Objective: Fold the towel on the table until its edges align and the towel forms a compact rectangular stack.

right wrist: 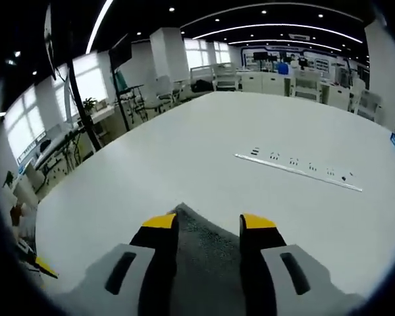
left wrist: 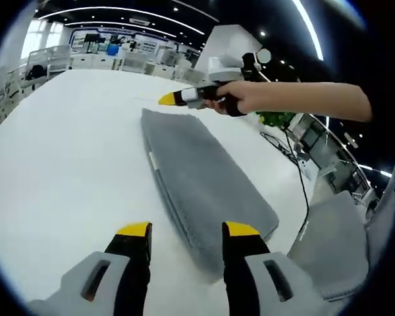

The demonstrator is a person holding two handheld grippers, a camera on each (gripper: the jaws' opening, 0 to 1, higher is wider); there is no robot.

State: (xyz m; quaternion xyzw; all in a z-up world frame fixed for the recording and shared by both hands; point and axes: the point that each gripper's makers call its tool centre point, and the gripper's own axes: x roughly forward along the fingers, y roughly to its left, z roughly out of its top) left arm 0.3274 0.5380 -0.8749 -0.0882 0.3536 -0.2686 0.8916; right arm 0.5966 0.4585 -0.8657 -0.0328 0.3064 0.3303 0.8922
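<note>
Grippers open over a folded grey towel on a big white desk.

Left gripper (left wrist: 187,229), the one with yellow-tipped black jaws, sits with its jaws spread and nothing between them, right at the near end of the grey terry towel (left wrist: 204,178). That towel is folded into a long narrow strip lying flat on the white desk (left wrist: 66,164). Right gripper (right wrist: 209,222) is also parted and empty, with a towel corner showing just under its tips; in the left gripper view it hangs past the strip's far end, held by a hand (left wrist: 250,97). A row of small dark marks (right wrist: 296,163) sits farther out on the desk.
</note>
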